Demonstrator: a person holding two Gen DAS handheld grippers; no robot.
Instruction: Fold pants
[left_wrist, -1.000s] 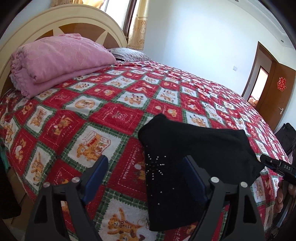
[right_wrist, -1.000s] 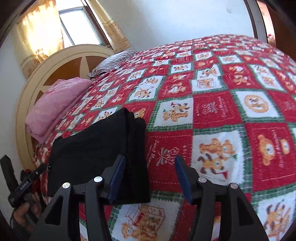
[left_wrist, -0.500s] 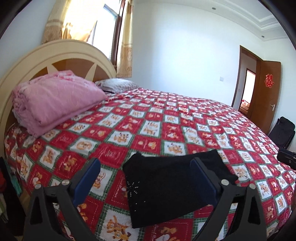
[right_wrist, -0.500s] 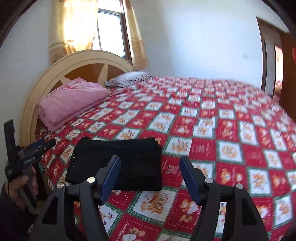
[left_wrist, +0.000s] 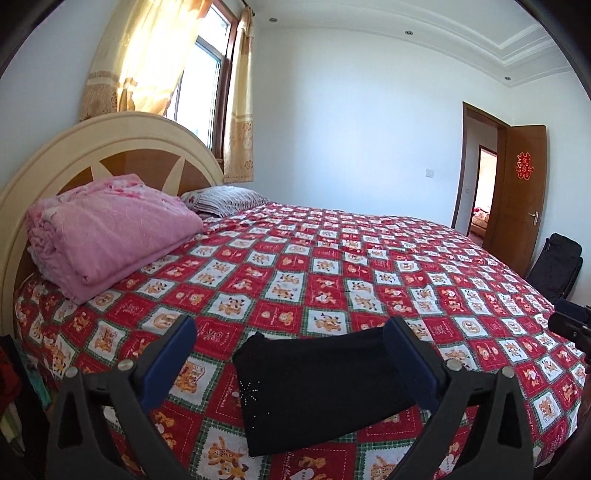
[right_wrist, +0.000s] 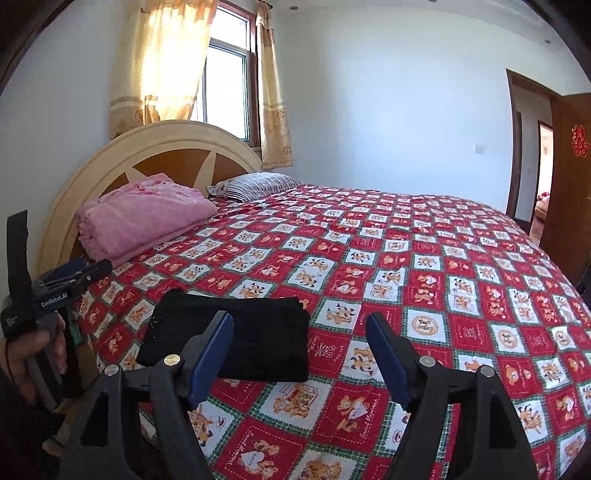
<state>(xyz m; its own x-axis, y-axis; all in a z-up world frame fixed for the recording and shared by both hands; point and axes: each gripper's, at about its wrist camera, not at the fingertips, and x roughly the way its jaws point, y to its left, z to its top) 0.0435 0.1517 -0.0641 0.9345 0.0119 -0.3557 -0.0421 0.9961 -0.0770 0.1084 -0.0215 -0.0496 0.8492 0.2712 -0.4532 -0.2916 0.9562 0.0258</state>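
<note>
Black pants (left_wrist: 317, 387) lie folded into a flat rectangle near the front edge of the bed (left_wrist: 332, 266), with small shiny studs on one corner. In the right wrist view the same pants (right_wrist: 243, 336) rest on the red patterned cover. My left gripper (left_wrist: 290, 343) hangs above and short of the pants, jaws opening wide, nothing between the pads. My right gripper (right_wrist: 299, 338) is also raised off the bed, jaws opening, holding nothing. In the right wrist view a hand at the far left holds the left gripper's body (right_wrist: 48, 291).
A folded pink blanket (left_wrist: 107, 232) and a striped pillow (left_wrist: 225, 199) lie by the round headboard (left_wrist: 110, 147). A curtained window (left_wrist: 199, 85) is behind it. An open wooden door (left_wrist: 521, 192) and a black bag (left_wrist: 557, 269) stand at the right.
Both grippers have risen and drawn back from the pants, tilting up so more of the room shows. Their jaws have widened. The pants stay folded on the bed.
</note>
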